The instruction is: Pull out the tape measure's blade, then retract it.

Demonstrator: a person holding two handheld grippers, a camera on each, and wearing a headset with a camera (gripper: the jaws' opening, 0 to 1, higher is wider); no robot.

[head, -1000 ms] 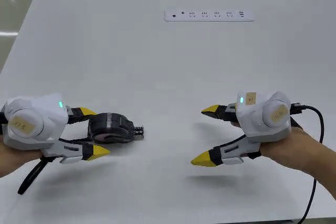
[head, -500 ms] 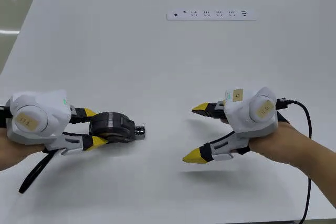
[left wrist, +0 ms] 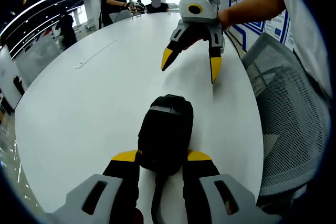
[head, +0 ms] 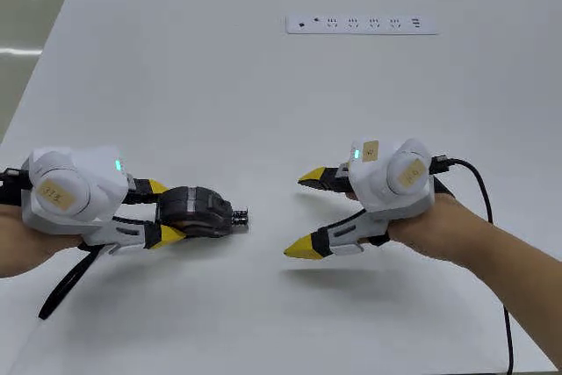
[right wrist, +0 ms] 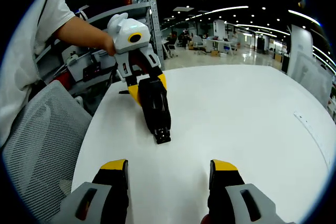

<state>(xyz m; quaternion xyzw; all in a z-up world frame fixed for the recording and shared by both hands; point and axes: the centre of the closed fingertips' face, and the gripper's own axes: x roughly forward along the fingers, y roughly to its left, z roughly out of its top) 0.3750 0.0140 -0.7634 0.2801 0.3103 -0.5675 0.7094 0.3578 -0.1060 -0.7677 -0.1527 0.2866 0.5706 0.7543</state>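
Left gripper [head: 164, 211] now clamped on tape [head: 198, 211], jaws earlier loose around it. Right gripper [head: 304, 212], jaws apart, nearer hook [head: 239, 215] ahead; blade not yet pulled.

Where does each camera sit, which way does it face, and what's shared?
Head view: headset, facing down at table; left gripper, right gripper, left hand, right hand.
Left gripper view: along own jaws, over tape measure toward right gripper.
Right gripper view: along own jaws toward left gripper.
All share the tape measure.
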